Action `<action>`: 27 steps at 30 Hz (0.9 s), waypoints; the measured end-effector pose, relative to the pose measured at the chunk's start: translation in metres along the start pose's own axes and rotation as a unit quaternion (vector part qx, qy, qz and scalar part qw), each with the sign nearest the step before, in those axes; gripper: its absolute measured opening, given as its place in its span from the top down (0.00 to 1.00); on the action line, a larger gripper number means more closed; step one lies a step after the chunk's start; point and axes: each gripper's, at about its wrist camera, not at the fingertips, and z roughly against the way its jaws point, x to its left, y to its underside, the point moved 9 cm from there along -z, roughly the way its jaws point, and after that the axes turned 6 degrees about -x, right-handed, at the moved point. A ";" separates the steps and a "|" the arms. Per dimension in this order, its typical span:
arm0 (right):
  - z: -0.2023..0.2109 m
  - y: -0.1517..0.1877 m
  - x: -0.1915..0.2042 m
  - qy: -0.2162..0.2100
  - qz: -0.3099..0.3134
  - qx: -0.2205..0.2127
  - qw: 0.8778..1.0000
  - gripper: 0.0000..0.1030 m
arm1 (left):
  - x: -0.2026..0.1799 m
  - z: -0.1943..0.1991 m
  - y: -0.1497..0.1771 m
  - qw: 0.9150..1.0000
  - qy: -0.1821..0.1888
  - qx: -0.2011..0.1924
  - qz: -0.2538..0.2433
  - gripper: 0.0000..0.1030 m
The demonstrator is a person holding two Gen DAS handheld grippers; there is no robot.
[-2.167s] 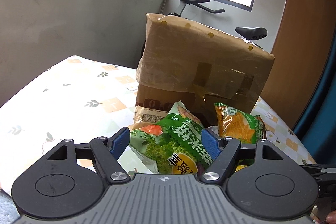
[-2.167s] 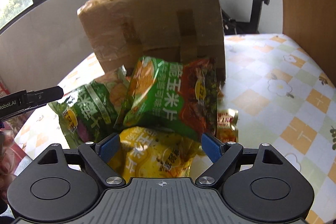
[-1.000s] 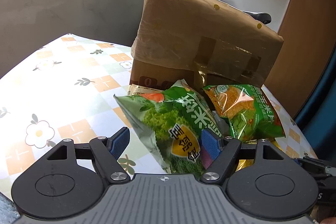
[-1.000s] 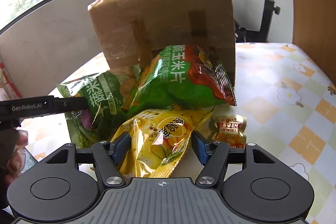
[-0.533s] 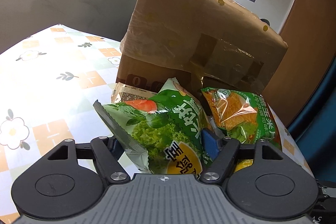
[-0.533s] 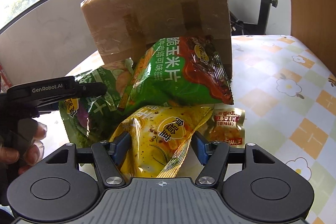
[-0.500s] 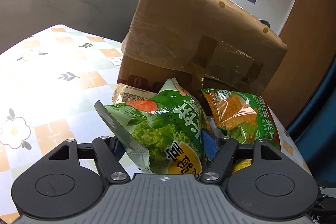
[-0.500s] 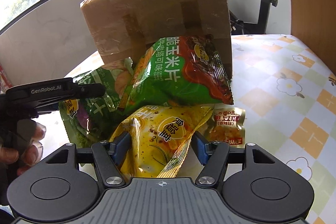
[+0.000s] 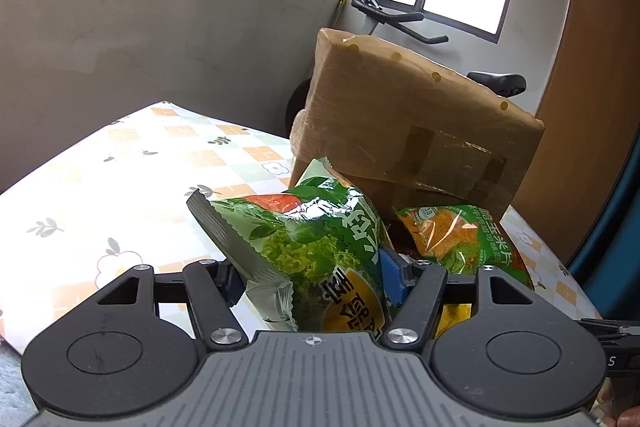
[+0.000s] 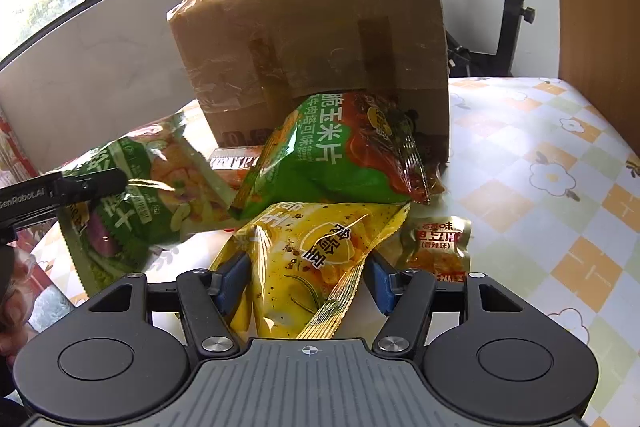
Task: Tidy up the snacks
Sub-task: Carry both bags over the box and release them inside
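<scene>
Closing on the green vegetable bag [image 9: 316, 251], left tongs [image 9: 308, 279] grip it; right tongs [image 10: 304, 281] clamp the yellow bag [image 10: 316, 259].

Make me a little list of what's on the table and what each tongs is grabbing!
left tongs: closing on the green veggie chip bag, lifted off the table
right tongs: around the yellow chip bag
middle: green and red corn chip bag leaning at the box
box: brown cardboard box behind the snacks
small packet: lying flat, beside the yellow bag
table: flowered tablecloth
</scene>
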 end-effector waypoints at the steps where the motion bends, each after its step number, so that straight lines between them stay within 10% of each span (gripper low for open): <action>1: 0.002 -0.001 0.000 0.000 0.000 -0.001 1.000 0.44 | 0.004 0.004 -0.003 1.000 -0.004 -0.007 0.005 0.35; 27: 0.039 -0.011 0.002 0.034 0.029 -0.019 0.999 0.48 | 0.017 0.036 -0.022 0.998 -0.016 -0.058 0.023 0.35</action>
